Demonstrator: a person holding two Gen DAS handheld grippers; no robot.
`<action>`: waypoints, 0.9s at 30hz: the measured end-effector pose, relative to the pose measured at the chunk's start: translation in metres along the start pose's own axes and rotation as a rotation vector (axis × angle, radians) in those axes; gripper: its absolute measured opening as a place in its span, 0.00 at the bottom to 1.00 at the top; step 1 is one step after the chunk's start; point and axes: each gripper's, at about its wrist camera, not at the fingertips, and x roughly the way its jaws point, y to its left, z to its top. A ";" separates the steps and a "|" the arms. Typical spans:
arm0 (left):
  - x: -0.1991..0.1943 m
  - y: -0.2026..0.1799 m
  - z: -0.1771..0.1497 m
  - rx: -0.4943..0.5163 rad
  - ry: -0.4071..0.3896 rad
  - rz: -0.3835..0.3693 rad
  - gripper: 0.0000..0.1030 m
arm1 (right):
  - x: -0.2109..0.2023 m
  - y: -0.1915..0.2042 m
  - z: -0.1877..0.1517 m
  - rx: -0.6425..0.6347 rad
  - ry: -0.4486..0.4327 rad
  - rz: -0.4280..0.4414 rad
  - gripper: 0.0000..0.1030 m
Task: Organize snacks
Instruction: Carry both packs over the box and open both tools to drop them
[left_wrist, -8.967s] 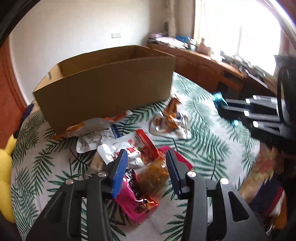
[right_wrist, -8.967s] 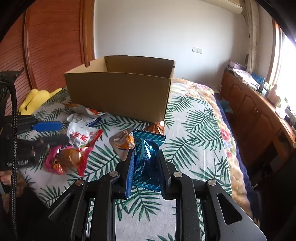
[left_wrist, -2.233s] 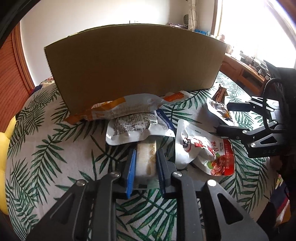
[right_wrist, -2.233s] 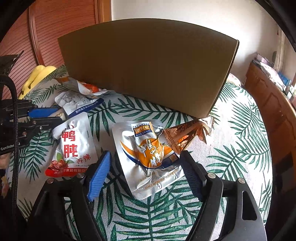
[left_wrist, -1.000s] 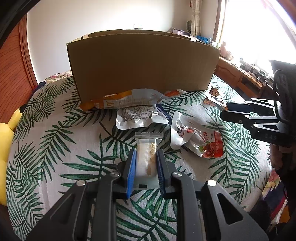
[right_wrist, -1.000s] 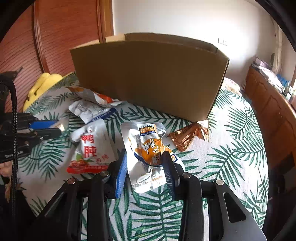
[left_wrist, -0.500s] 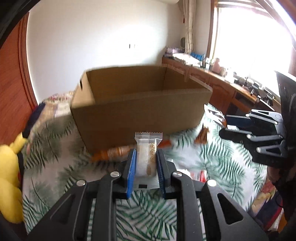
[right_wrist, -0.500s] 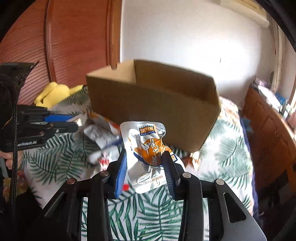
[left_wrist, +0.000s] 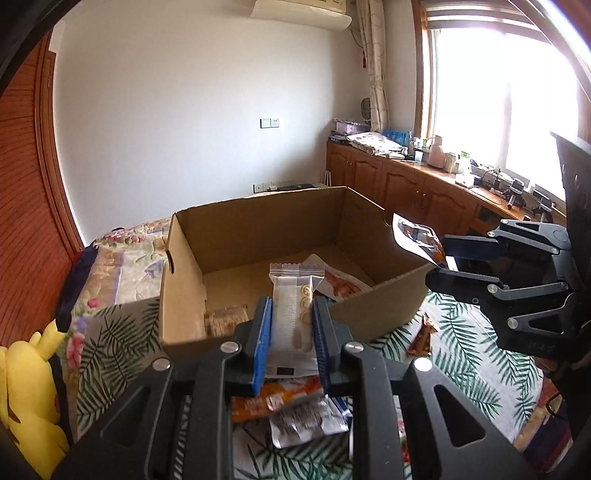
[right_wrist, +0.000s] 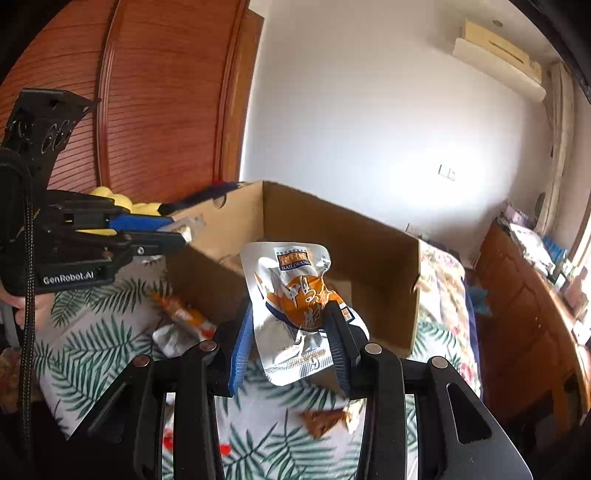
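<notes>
Bed (left_wrist: 476, 354) with palm-leaf cover carries everything. Cardboard box (left_wrist: 192, 280) sits open-topped toward its far edge; a red-print packet (left_wrist: 340, 282) and a tan packet (left_wrist: 225, 319) lie on the box floor.

My right gripper (right_wrist: 290, 332) is clamped on the silver pouch (right_wrist: 291, 295): crinkled foil, orange print, blue BAILIWANG label at top, held upright in front of the box's near wall. In the left wrist view that gripper (left_wrist: 441, 258) holds it at the box's right rim.

My left gripper (left_wrist: 291, 336) is closed on the clear biscuit pack (left_wrist: 293, 310): slim, see-through, serrated top seal, round pale biscuits stacked inside, upright above the box's near wall.

Loose on the cover near the box's near side: orange packet (right_wrist: 181, 314), silver-grey packet (left_wrist: 306, 424), small brown wrapper (left_wrist: 421, 338).
</notes>
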 end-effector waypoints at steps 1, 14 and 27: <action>0.004 0.001 0.002 0.001 0.002 0.000 0.19 | 0.003 -0.001 0.003 -0.002 -0.002 0.000 0.37; 0.054 0.011 0.024 0.001 0.021 0.029 0.19 | 0.048 -0.015 0.023 -0.011 -0.006 0.003 0.37; 0.096 0.012 0.025 -0.019 0.067 0.035 0.19 | 0.081 -0.036 0.020 0.037 0.018 0.008 0.37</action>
